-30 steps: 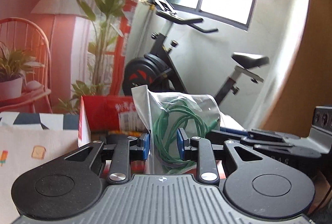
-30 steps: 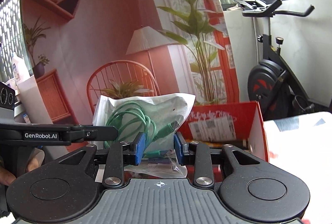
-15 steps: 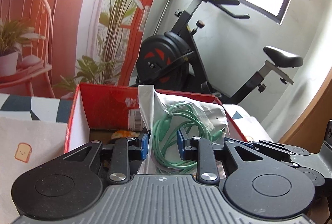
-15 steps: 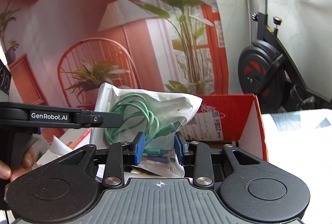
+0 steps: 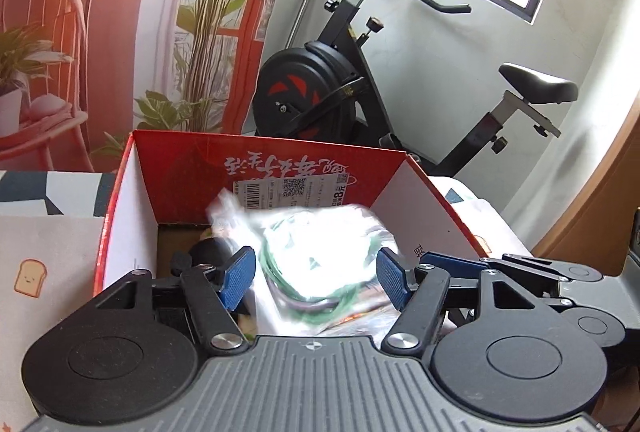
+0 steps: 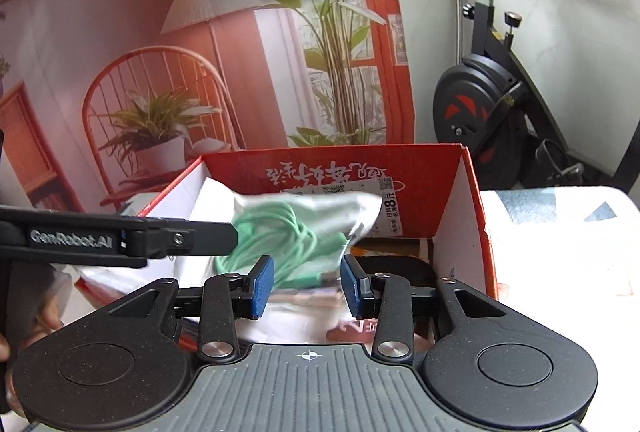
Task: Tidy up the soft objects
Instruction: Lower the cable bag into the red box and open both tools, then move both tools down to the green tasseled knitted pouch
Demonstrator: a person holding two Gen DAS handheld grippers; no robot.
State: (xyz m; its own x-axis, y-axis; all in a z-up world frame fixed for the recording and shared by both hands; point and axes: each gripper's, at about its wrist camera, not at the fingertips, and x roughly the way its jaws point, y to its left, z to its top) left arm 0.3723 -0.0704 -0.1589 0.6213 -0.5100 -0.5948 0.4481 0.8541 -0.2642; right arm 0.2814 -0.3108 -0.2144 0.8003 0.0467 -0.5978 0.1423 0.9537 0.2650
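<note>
Here the clear bag of green cable [image 5: 320,264] lies blurred inside the open red carton [image 5: 424,191], near its front edge, between the left gripper [image 5: 316,278]'s blue pads, whose jaws have just been opening and no longer press it. The right gripper [image 6: 307,286] has also just been opening, its pads standing apart from the bag. The carton's back wall carries white brush characters, a barcode and a label reading "8"; the left gripper's arm reads "GenRobot.AI" [image 6: 72,238].
</note>
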